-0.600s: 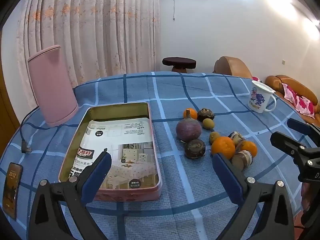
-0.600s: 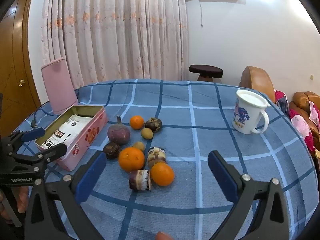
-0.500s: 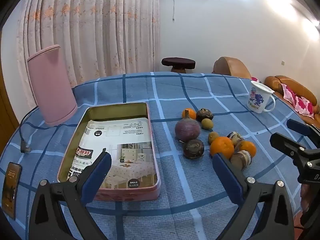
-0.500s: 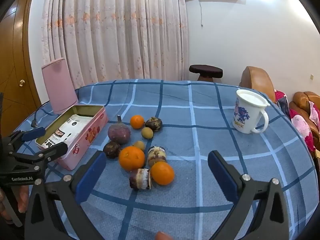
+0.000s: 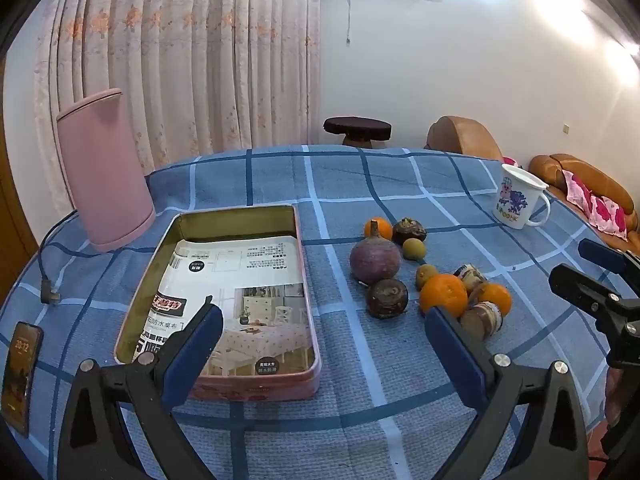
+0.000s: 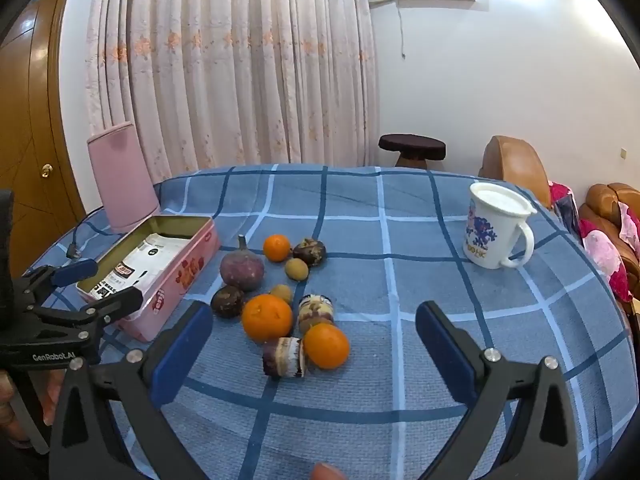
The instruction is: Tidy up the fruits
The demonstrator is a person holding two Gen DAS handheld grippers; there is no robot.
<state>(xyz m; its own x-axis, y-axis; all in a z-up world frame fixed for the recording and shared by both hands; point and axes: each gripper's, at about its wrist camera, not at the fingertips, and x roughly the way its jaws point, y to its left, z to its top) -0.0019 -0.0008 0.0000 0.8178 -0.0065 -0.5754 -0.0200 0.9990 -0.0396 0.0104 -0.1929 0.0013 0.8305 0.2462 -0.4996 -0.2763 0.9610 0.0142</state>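
The round table (image 6: 460,344) under its blue checked cloth fills most of the room from where I stand, and nothing has gone into the pink tin (image 5: 224,390) yet: it lies open on the left side with only a printed sheet on its floor. The fruit sits in a loose cluster just to the right of the tin, touching here and there. Biggest is the purple round one with a stalk (image 5: 375,261), then the large orange (image 6: 267,323), a smaller orange (image 6: 326,345) beside it, a dark round fruit (image 5: 387,298) near the tin, and a few small yellowish ones (image 6: 296,269); two stubby brown-and-white pieces (image 6: 284,357) I can't name with confidence. The left gripper (image 5: 320,346) hangs over the near edge of the tin, jaws wide apart and empty; the right gripper (image 6: 314,346) hovers over the near end of the cluster, likewise spread and holding nothing. I'd say the sensible first pick is the smaller orange or the stubby piece at the outer edge, approached from the open cloth side so the fingers don't nudge neighbours rolling. Close gently around the widest part, lift straight, and set it at the tin's far end. The white mug (image 6: 496,232) stands well clear.
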